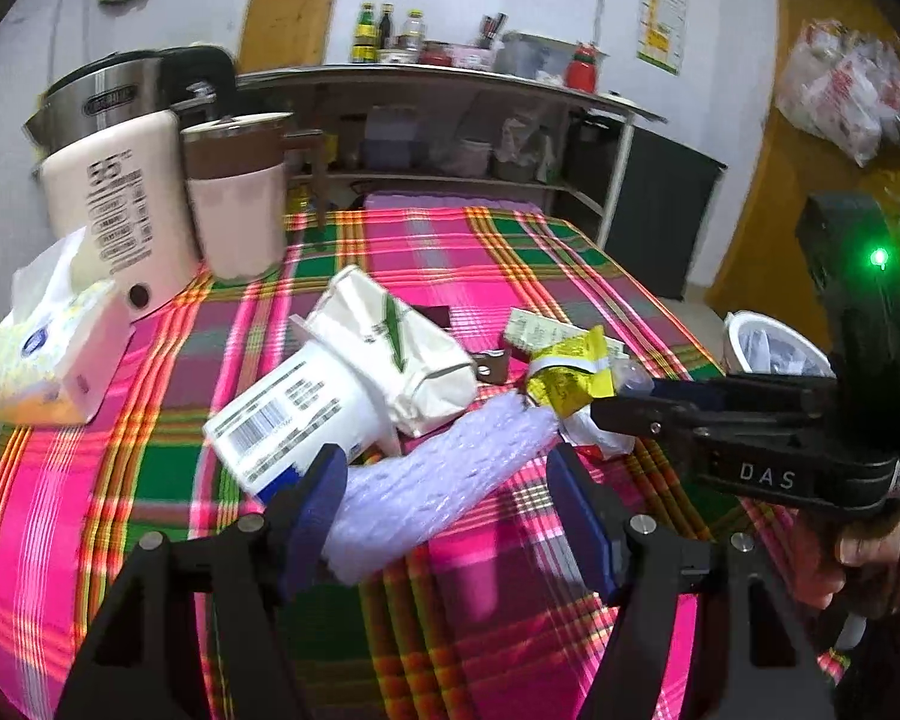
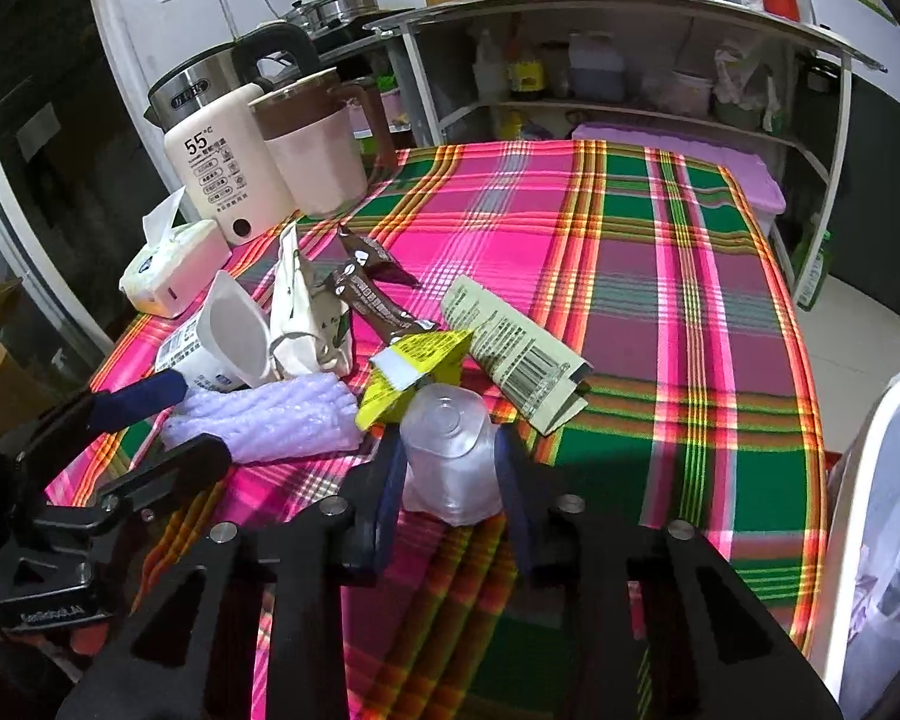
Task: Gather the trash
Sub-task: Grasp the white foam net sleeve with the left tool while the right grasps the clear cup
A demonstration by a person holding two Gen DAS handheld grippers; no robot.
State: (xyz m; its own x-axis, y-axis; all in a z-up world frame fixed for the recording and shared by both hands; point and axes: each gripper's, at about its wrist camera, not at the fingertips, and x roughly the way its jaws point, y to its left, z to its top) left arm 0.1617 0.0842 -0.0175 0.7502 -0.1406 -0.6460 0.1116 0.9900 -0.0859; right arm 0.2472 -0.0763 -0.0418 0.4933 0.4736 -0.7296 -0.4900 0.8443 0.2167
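Trash lies in a heap on the plaid tablecloth [image 2: 630,276]. In the right wrist view my right gripper [image 2: 450,453] is shut on a clear plastic cup [image 2: 444,420], both blue pads pressing its sides. Behind it lie a yellow wrapper [image 2: 414,366], a flattened pale green carton [image 2: 510,348], a brown sachet [image 2: 372,294], a white paper bag [image 2: 306,312] and a white yogurt cup [image 2: 222,342]. My left gripper [image 1: 444,471] stands open astride a lavender foam sleeve [image 1: 426,480], which lies on the cloth. The right gripper [image 1: 624,396] reaches in from the right.
A steel kettle [image 2: 210,78], a cream warmer [image 2: 222,168], a pink jug [image 2: 318,150] and a tissue pack [image 2: 168,270] stand at the table's back left. A white bin [image 2: 870,510] with a liner stands off the right edge. Shelves [image 2: 630,108] fill the back wall.
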